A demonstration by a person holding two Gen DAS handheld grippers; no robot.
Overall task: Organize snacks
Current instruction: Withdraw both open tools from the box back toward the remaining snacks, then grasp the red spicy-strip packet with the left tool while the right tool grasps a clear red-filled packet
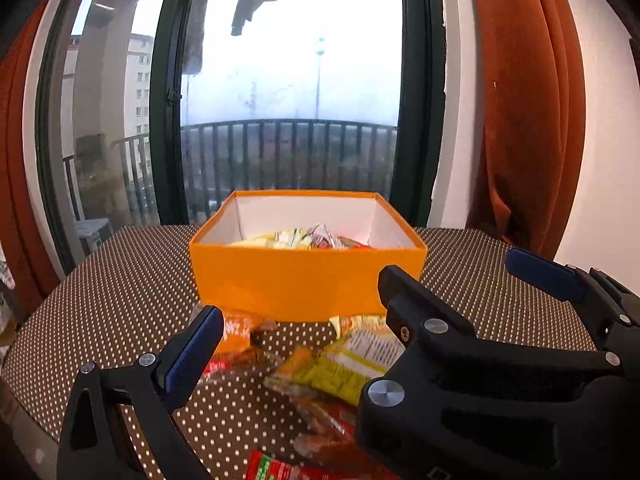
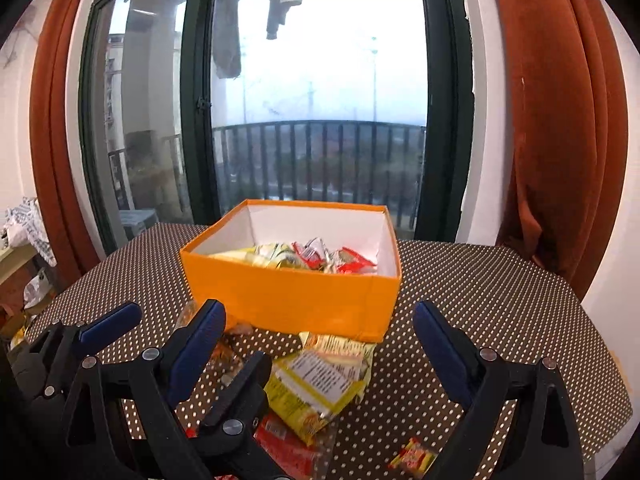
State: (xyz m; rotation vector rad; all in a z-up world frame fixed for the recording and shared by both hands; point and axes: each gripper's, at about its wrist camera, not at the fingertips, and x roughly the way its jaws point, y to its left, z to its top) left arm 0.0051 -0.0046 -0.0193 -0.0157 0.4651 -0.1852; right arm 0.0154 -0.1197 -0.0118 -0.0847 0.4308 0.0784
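An orange box (image 1: 304,280) with white inner walls stands on the dotted table, also in the right wrist view (image 2: 292,296). Several snack packets (image 2: 304,258) lie inside it. Loose packets lie in front of the box: a yellow packet (image 2: 320,384) (image 1: 352,360), an orange one (image 1: 236,336), a red one (image 2: 284,444) and a small candy (image 2: 412,456). My left gripper (image 1: 260,340) is open above the loose packets. My right gripper (image 2: 320,332) is open and empty just in front of the box. The right gripper also shows at the right of the left wrist view (image 1: 448,272).
The brown polka-dot table (image 2: 500,300) ends at a balcony window (image 1: 292,80) behind the box. Rust curtains (image 2: 560,120) hang on both sides. Clutter and a plastic bag (image 2: 28,232) stand off the table's left edge.
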